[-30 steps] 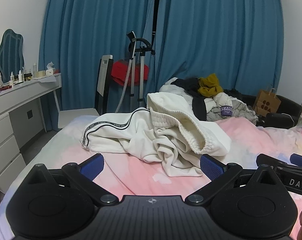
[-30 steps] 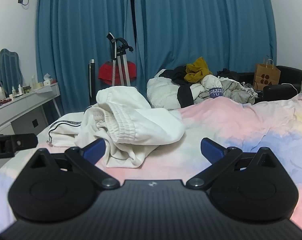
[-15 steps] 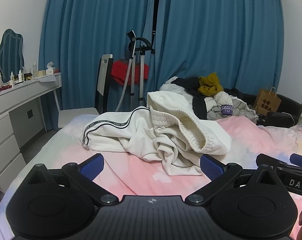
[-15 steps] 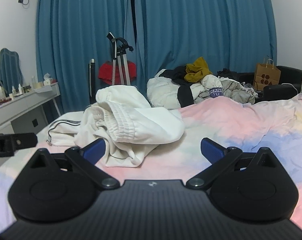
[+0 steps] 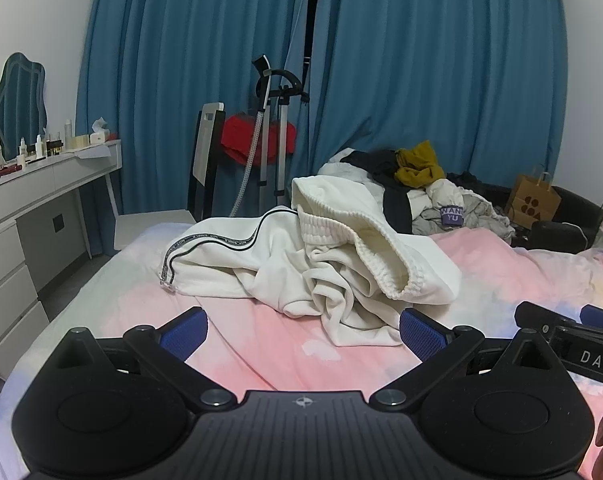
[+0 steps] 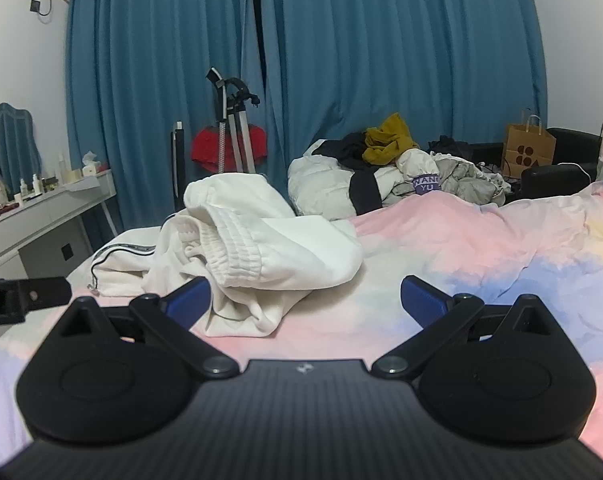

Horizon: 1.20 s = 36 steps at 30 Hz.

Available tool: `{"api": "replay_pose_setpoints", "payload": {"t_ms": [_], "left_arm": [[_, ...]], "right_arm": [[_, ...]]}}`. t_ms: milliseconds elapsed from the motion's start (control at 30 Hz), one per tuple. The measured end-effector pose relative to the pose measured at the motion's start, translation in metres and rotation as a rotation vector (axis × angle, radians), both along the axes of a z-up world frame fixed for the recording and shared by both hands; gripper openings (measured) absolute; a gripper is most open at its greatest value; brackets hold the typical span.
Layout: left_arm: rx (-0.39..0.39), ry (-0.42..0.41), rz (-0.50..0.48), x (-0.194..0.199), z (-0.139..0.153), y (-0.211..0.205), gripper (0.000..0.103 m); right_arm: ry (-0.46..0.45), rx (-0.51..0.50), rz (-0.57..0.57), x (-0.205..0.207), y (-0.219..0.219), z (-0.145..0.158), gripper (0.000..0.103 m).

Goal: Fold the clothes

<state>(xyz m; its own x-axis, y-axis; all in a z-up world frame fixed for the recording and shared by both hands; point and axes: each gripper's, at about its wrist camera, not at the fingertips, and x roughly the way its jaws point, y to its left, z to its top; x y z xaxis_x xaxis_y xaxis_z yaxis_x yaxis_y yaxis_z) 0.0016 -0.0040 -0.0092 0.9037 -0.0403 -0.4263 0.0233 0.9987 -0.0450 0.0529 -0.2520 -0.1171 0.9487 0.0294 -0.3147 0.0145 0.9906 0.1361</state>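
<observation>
1. A crumpled white fleece tracksuit garment (image 5: 313,264) lies in a heap on the bed, on a soft bedsheet with blurred pink, blue and yellow patches (image 5: 501,276); in the left wrist view it sits at about 12 o'clock from the gripper, just beyond the fingertips.
2. Its thick ribbed elastic waistband (image 5: 353,240) stands up in a loop at the top of the heap, and the cloth below falls in deep, loose folds.
3. A black-and-white woven tape (image 5: 217,240) runs along the flat part stretching towards 10 o'clock; it carries small repeated lettering, too small to read.
4. The left gripper (image 5: 301,330), matte black plastic with blue textured pads, is spread wide and holds nothing, hovering over bare sheet.
5. The right gripper (image 6: 306,298) is likewise spread wide and empty; in the right wrist view its left blue pad (image 6: 189,300) overlaps the near edge of the garment, and whether they touch cannot be told.
6. In the left wrist view, the other gripper's black body at 3 o'clock shows white letters "DAS".
7. At 1 o'clock, at the far side of the bed, a pile of mixed clothes (image 5: 413,192) includes a mustard knit piece (image 5: 417,168) and a purple label reading "WAN… YU" (image 5: 450,215).
8. A brown paper bag with dark round dots (image 5: 533,200) stands at 2 o'clock.
9. Heavy blue pleated curtains (image 5: 421,60) fill the background.
</observation>
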Motion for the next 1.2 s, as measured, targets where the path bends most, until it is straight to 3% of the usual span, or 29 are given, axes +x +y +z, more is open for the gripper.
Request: {"api": "replay_pose_setpoints", "payload": {"t_ms": [167, 333, 500, 667, 833, 1000, 1067, 1133, 1200], "left_arm": [[-0.049, 0.051, -0.035, 0.019, -0.003, -0.001, 0.103], [-0.155, 0.148, -0.063, 0.067, -0.013, -0.003, 0.103], [-0.326, 0.221, -0.067, 0.128, -0.03, 0.0, 0.102], [-0.542, 0.231, -0.053, 0.184, -0.051, 0.004, 0.102], [-0.68, 0.3, -0.067, 0.228, -0.081, -0.011, 0.094], [-0.633, 0.301, -0.084, 0.241, -0.084, -0.036, 0.084], [-0.611, 0.3, -0.089, 0.245, -0.085, -0.047, 0.074], [-0.595, 0.32, -0.08, 0.25, -0.086, -0.05, 0.058], [-0.583, 0.325, -0.077, 0.253, -0.082, -0.05, 0.049]], "right_arm": [[0.0, 0.01, -0.015, -0.001, -0.004, 0.002, 0.103], [0.01, 0.032, -0.03, 0.0, -0.011, 0.0, 0.103], [0.025, 0.074, -0.04, 0.008, -0.026, -0.004, 0.103], [0.067, 0.126, -0.055, 0.022, -0.044, -0.017, 0.103], [0.118, 0.155, -0.062, 0.041, -0.057, -0.039, 0.103], [0.166, 0.187, -0.061, 0.059, -0.067, -0.062, 0.103], [0.175, 0.2, -0.06, 0.064, -0.069, -0.068, 0.103], [0.177, 0.207, -0.06, 0.066, -0.07, -0.07, 0.103], [0.169, 0.212, -0.062, 0.066, -0.072, -0.07, 0.103]]}}
